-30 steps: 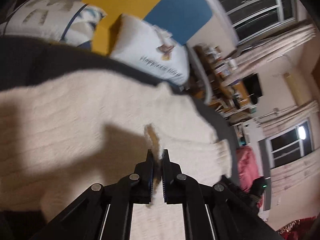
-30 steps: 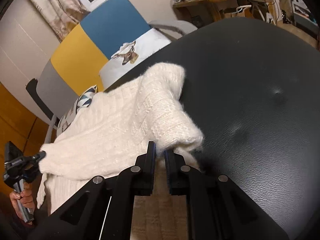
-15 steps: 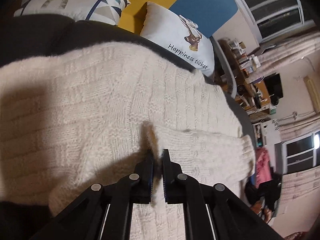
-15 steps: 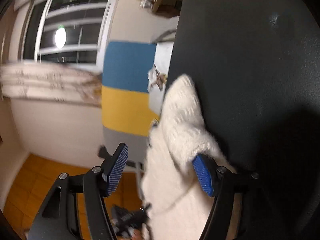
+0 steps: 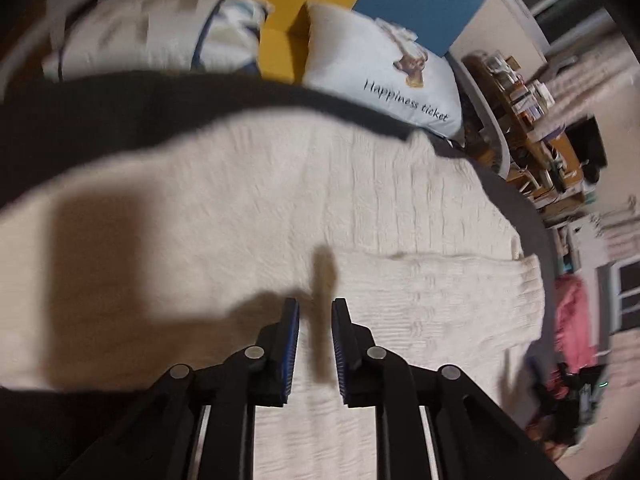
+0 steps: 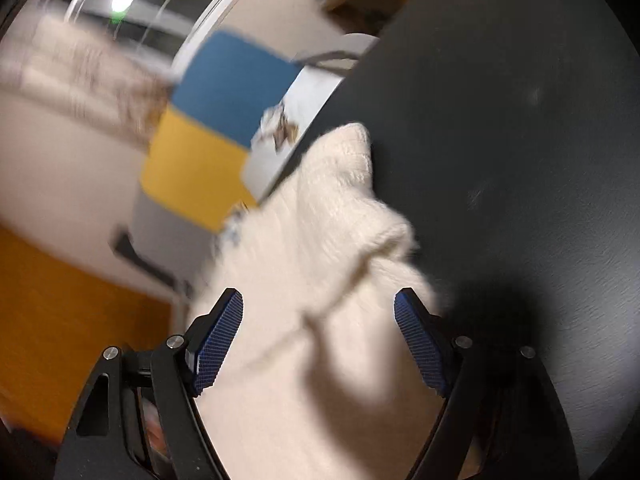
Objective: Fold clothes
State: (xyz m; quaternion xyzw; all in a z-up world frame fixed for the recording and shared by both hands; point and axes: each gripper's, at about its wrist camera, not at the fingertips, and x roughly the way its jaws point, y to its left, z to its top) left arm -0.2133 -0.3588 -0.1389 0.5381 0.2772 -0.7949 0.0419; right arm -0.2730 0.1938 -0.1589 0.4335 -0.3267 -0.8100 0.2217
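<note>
Both pinches on the cream sweater (image 5: 280, 208) were let go.

A second earlier each claw was pressed together on a fold of knit. The left gripper (image 5: 315, 312) was seen opening, narrowly parted, nothing between its pads. The right gripper (image 6: 319, 304) was spread wide and opening, a bunched sleeve lying loose between its jaws. The sweater was spread on the black surface (image 6: 500, 140), near the pillows (image 5: 384, 76).

Left hand-held gripper (image 5: 315, 312), right hand-held gripper (image 6: 319, 308): black linkage arms, silver rivets, blue ribbed pads.
</note>
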